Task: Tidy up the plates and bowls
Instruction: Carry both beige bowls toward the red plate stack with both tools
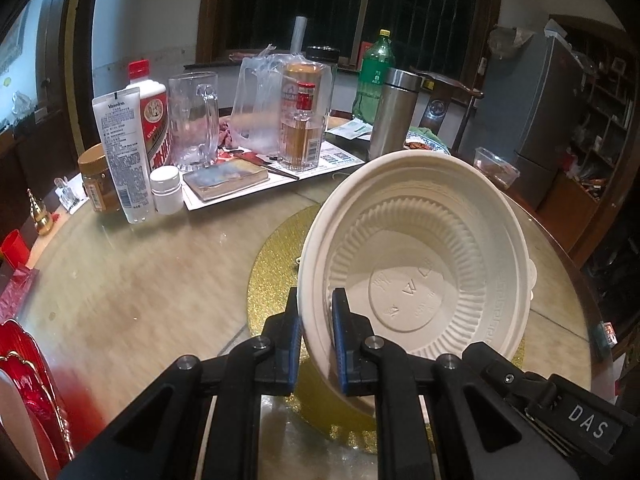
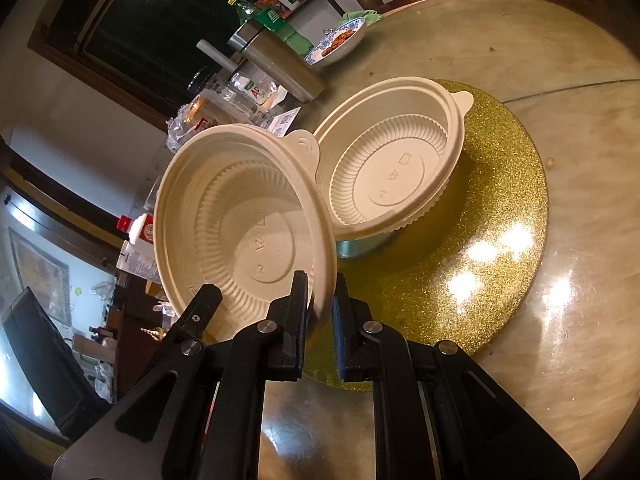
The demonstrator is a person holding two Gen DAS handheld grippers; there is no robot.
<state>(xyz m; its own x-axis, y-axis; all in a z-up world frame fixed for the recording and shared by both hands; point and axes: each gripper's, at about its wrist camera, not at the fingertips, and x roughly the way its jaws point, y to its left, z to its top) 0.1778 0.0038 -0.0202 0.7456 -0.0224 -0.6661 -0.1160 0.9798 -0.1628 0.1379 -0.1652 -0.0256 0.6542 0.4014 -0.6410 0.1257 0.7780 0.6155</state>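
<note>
My left gripper (image 1: 316, 344) is shut on the rim of a cream plastic bowl (image 1: 424, 264), tilted on edge above the gold glitter disc (image 1: 272, 272). My right gripper (image 2: 322, 320) is shut on the rim of a second cream bowl (image 2: 240, 216), tilted with its inside facing me. A further cream bowl (image 2: 392, 160) shows beyond it in the right wrist view, over the gold disc (image 2: 480, 240), leaning with a bluish object under it. Whether it is the left gripper's bowl I cannot tell.
The round marble table (image 1: 140, 280) has clutter at its far side: a Vaseline tube (image 1: 122, 152), white pill jar (image 1: 166, 190), glass mug (image 1: 196, 120), liquor bottles, steel flask (image 1: 394, 112), green bottle (image 1: 374, 76), a blue-patterned food dish (image 2: 340, 42). A red plate (image 1: 28, 392) lies near left.
</note>
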